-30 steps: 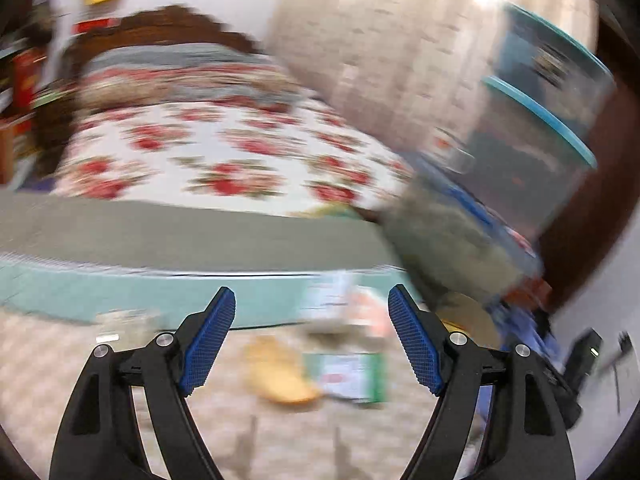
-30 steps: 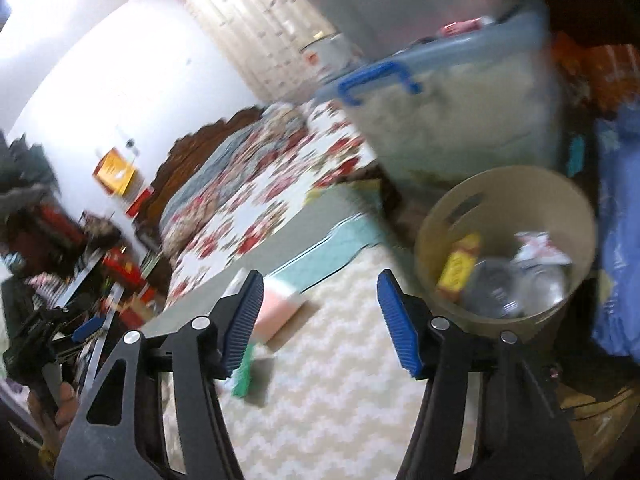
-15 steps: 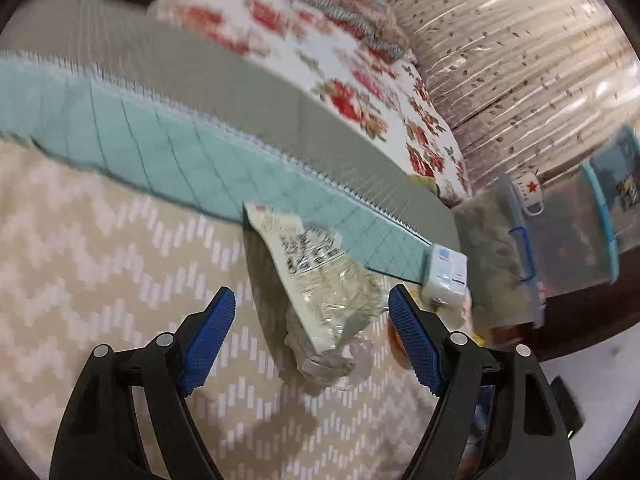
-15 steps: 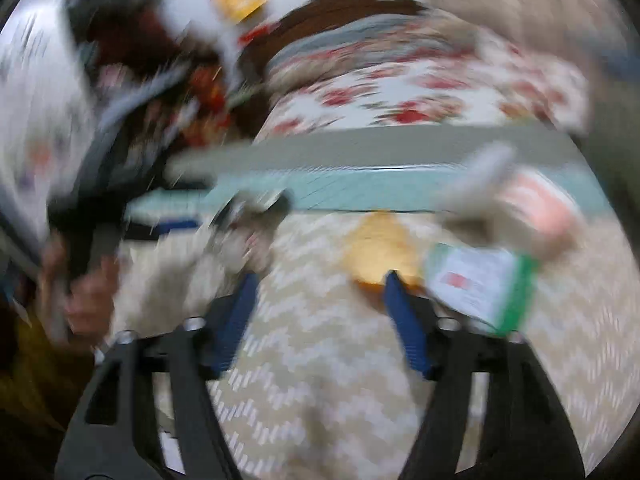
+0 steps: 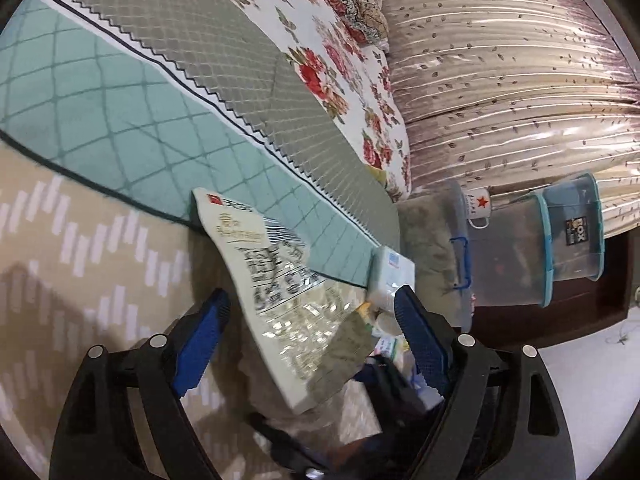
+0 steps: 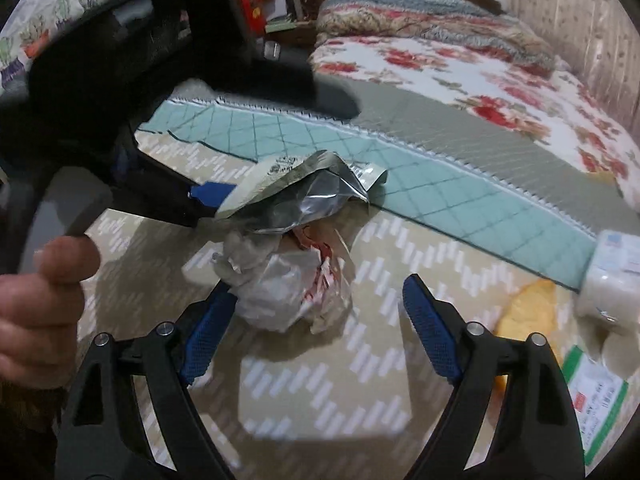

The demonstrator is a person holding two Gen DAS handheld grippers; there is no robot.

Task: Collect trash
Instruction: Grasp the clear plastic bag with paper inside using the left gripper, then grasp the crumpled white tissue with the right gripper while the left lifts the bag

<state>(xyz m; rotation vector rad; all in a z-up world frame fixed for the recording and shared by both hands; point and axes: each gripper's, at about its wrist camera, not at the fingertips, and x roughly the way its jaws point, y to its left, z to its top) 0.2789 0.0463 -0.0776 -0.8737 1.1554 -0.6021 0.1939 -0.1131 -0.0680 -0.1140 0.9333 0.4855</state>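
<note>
Between left claw point(image 5: 312, 344) pads: foil wrapper point(image 5: 296, 320), jaws wide, no pinch seen
Right claw point(image 6: 316, 324): jaws just closing, still apart; crumpled bag point(image 6: 288, 288) at left pad, not gripped
Floor: beige zigzag mat point(image 6: 320, 392), teal quilted bed edge point(image 5: 120, 120)
Trash look: wrapper printed, silver inside; bag white, creased

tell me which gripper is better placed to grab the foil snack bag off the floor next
Left. The left gripper already straddles the foil snack bag, jaws open. The right gripper faces the crumpled plastic bag instead.
</note>
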